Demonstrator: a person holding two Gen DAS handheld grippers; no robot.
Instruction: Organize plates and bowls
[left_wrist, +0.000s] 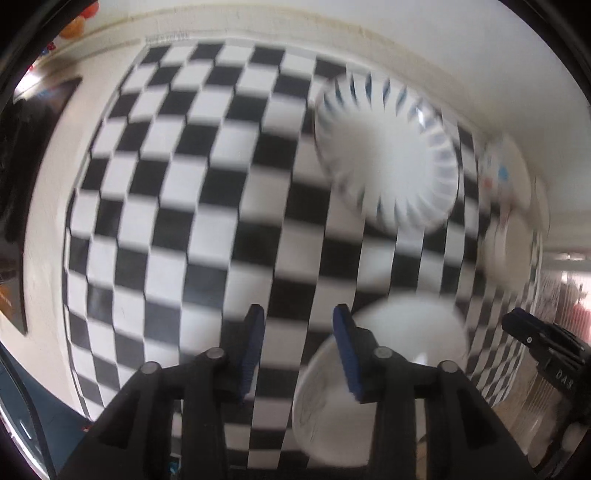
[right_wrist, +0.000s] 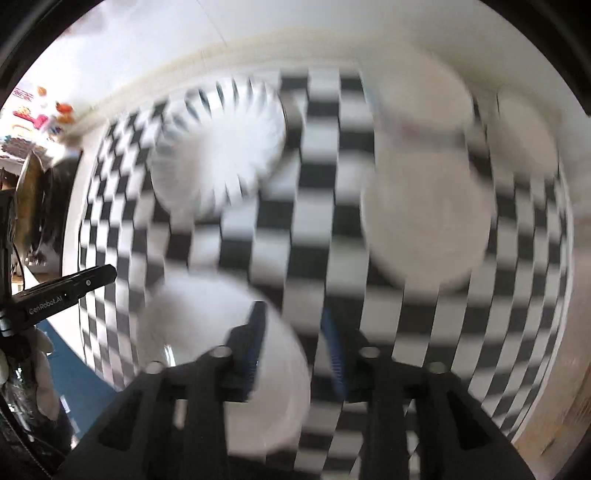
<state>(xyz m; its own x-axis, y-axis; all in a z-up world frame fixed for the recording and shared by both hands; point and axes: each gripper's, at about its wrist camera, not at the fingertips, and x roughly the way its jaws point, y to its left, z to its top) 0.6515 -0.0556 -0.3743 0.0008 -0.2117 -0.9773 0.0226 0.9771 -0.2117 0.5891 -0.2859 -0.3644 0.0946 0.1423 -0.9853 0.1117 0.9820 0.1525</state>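
Observation:
A black-and-white checkered cloth covers the table. My left gripper points down over it, open, with only cloth between its blue pads. A plain white bowl sits just right of it, partly under the right finger. In the right wrist view my right gripper hangs open above the same white bowl, whose right edge shows blurred in the gap below the pads; nothing is gripped. A white plate with blue radial stripes lies farther back.
Plain white plates lie at the right of the cloth. A small plate with coloured marks sits near the wall. The wall bounds the far side. Blue floor shows beyond the table's left edge.

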